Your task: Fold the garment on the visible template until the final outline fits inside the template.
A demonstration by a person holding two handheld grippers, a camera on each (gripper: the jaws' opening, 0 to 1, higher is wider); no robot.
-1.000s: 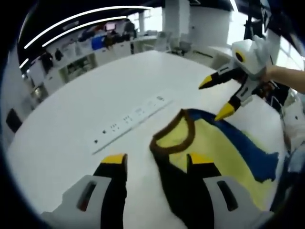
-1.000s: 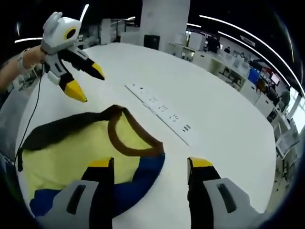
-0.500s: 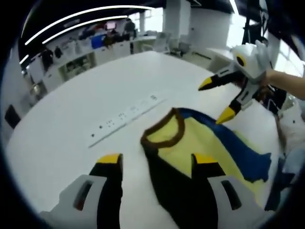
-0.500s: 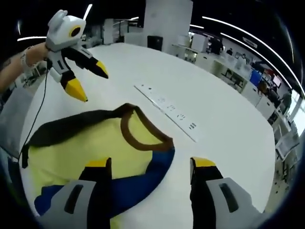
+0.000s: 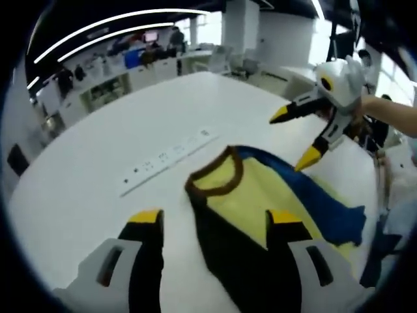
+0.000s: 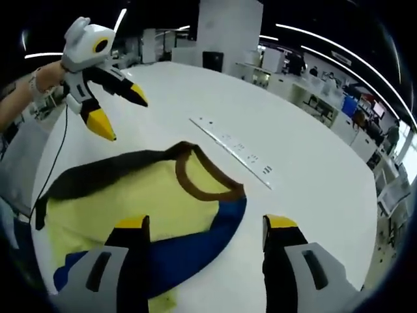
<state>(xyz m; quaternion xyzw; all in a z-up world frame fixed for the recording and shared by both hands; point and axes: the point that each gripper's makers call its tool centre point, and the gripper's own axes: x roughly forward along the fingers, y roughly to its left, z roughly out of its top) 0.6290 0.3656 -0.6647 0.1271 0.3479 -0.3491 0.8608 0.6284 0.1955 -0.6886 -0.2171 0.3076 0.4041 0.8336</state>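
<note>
A garment with a yellow body (image 5: 251,195) (image 6: 130,195), a brown collar (image 5: 215,177) (image 6: 208,186), one black sleeve (image 6: 98,171) and one blue sleeve (image 5: 326,202) (image 6: 195,244) lies flat on the white table (image 5: 130,124). In the left gripper view my left gripper (image 5: 214,225) hovers open over the black side by the collar. My right gripper (image 6: 206,225) is open above the blue sleeve. Each gripper also appears in the other's view, held up over the far side of the garment: the right gripper (image 5: 293,138) and the left gripper (image 6: 121,113), both open and empty.
A long white strip with small sockets (image 5: 166,158) (image 6: 238,151) lies on the table just past the collar. A person's hand (image 5: 391,111) and forearm (image 6: 23,94) hold the grippers. Desks and shelves (image 5: 111,78) stand beyond the table's far edge.
Both views have shifted a little with the hands, bringing the garment slightly closer. The garment lies where it was beside the strip, and both grippers stay open.
</note>
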